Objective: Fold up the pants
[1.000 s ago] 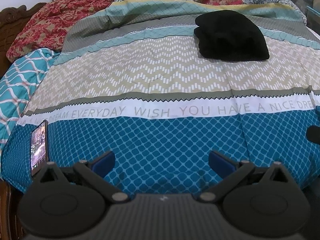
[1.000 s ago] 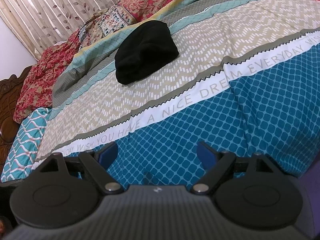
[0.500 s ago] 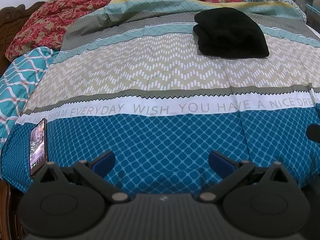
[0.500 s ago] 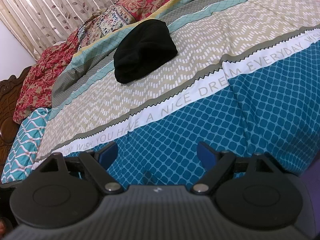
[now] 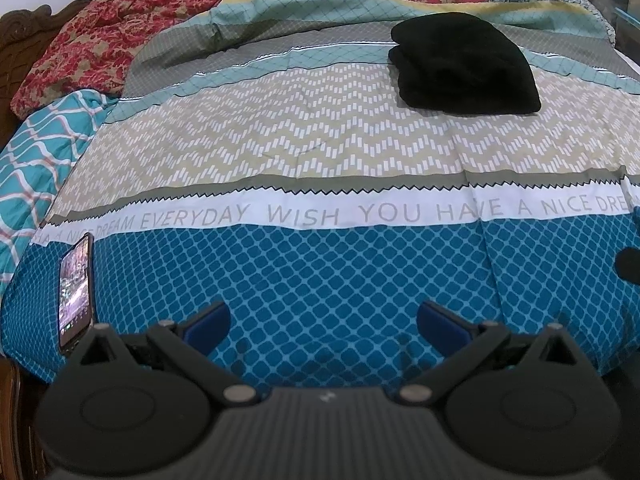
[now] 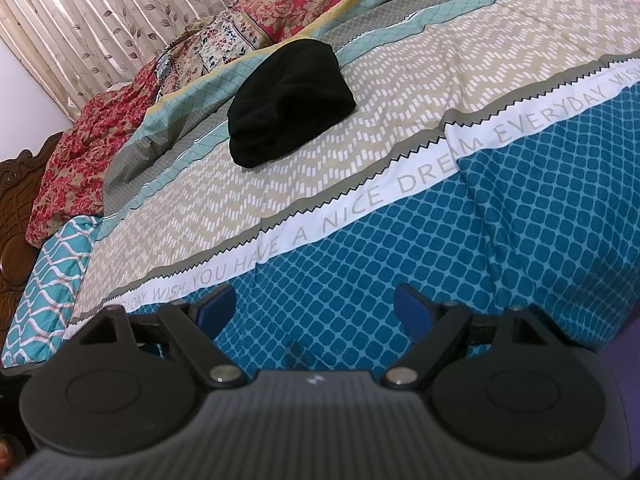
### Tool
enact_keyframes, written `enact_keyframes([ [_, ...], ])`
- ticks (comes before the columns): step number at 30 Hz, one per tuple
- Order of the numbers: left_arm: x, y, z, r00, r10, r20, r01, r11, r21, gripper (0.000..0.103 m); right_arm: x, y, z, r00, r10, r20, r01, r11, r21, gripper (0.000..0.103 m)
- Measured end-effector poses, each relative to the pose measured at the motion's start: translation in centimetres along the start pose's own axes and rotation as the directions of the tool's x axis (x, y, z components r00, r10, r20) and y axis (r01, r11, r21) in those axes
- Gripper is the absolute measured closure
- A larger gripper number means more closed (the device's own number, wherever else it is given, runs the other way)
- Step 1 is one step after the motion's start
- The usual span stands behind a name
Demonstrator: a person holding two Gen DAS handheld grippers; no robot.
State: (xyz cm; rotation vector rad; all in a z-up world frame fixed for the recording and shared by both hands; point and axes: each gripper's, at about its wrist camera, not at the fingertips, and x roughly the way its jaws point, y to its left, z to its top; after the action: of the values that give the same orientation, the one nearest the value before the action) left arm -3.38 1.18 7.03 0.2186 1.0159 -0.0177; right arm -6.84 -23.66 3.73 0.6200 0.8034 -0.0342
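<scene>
Pants (image 5: 464, 64), black and already stacked in a compact folded bundle, lie far up the bed from you, on the beige zigzag band of the bedspread (image 5: 320, 280) and well apart from both tools.

Nearest you, your left gripper (image 5: 322, 320) hangs over the blue lattice-print edge of the cover, jaws spread wide with nothing between them. Your right gripper (image 6: 314, 308) sits likewise over the near blue band, jaws apart and empty. At the near left, a phone (image 5: 74, 288) lies on the cover with its screen lit. Beyond the blue band runs the white strip of printed lettering, then the beige zigzag field where the black bundle rests, right of centre in the left wrist view. Farther off, a heap of red floral bedding (image 5: 100, 40) fills the far left, with a carved wooden headboard (image 6: 12, 216) at the left edge and a leaf-print curtain (image 6: 100, 20) behind in the right wrist view.

Judged from how the garment lies, layered with squared edges, the folding appears done or close to it. What may be left is a final tidy, though the black fabric hides detail, so you cannot confirm how neat the layers are.
</scene>
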Motion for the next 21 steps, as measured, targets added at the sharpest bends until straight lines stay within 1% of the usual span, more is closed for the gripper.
enact_keyframes([
  [21,0.1,-0.18,0.01,1.0,0.003,-0.009,-0.003,1.0,-0.001,0.0,0.08,-0.09,0.07,1.0,0.0,-0.005,0.0,1.0,0.003,0.015],
])
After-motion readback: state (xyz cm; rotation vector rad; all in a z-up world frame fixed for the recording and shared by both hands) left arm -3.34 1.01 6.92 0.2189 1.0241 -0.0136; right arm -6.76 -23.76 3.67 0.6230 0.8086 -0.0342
